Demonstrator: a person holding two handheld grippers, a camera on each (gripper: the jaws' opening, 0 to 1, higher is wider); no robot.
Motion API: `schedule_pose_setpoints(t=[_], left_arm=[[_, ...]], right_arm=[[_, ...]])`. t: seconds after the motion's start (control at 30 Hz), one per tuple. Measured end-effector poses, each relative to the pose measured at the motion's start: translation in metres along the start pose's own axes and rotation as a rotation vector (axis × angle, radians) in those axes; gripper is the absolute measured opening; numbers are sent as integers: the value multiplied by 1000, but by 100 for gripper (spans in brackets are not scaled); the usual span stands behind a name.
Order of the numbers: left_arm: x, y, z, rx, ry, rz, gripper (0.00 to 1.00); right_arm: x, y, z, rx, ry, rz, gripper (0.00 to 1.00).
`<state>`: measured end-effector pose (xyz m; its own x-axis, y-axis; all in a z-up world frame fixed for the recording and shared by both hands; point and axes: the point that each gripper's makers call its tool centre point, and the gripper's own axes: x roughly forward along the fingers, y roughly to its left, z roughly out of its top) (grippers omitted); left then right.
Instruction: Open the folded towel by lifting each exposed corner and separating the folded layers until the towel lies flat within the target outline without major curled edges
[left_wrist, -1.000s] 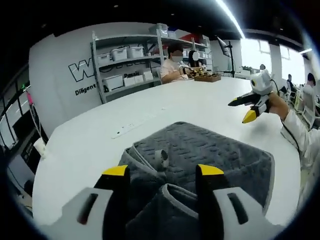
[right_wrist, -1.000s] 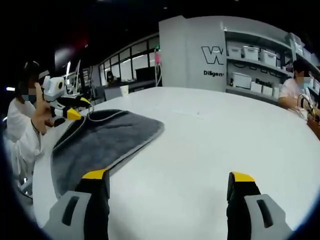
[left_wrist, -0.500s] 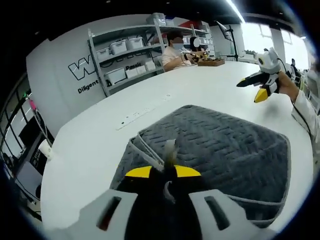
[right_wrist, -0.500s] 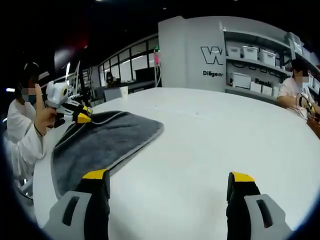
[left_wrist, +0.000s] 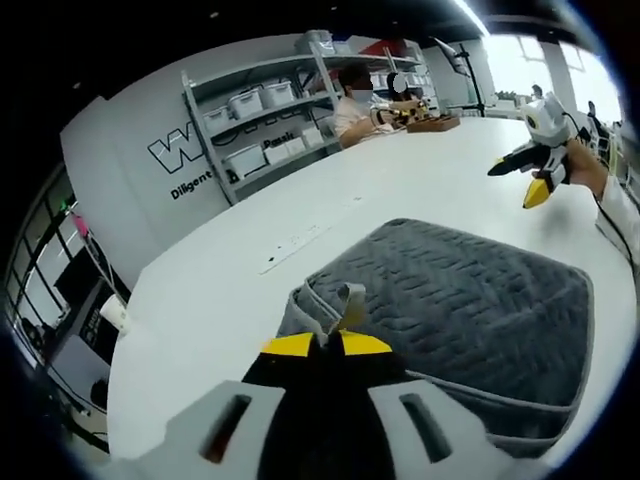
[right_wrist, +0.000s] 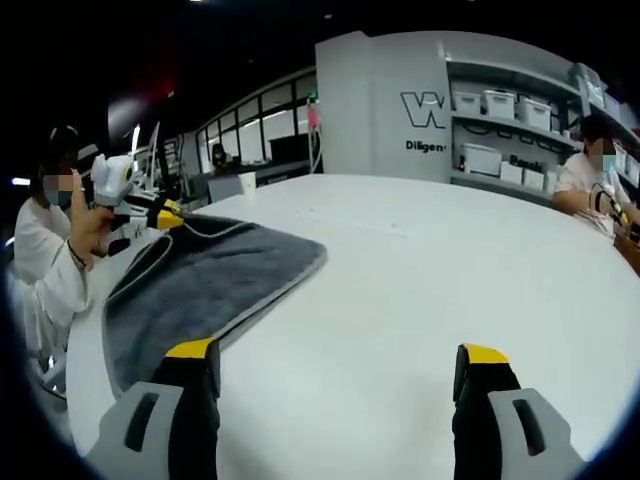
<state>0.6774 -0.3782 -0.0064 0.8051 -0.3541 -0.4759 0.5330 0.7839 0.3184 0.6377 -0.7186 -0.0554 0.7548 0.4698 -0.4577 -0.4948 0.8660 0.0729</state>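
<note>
At the towel's (left_wrist: 470, 310) near corner my left gripper (left_wrist: 314, 345) is pinched on the edge to peel a layer, while my right gripper (right_wrist: 335, 365) waits agape beside the towel, holding nothing.

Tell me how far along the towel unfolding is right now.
Early stage. Done: the left gripper has shut on a corner of the grey towel, beside its hanging loop. In hand: that corner is pinched and raised off the layers below. Left: the towel remains folded on the white table; the right gripper hangs open over bare table, holding nothing. I can't make out a target outline.
</note>
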Motion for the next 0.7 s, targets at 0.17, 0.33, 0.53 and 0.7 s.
schedule_pose_setpoints(t=[0.17,0.33,0.53,0.7], left_arm=[[-1,27,5,-21,-14,60,5],[3,63,2,-35,-26,141,5],[9,89,-4,-60,-38,166,5],[26,108,-16,-29,-3,186,5]], right_arm=[[1,-1,-1,3,2,-1,97],[0,-1,-1,6,-1,0,97],[0,-2,0,11,-5,-1,97],[2,-2,-1,5,1,1,96]])
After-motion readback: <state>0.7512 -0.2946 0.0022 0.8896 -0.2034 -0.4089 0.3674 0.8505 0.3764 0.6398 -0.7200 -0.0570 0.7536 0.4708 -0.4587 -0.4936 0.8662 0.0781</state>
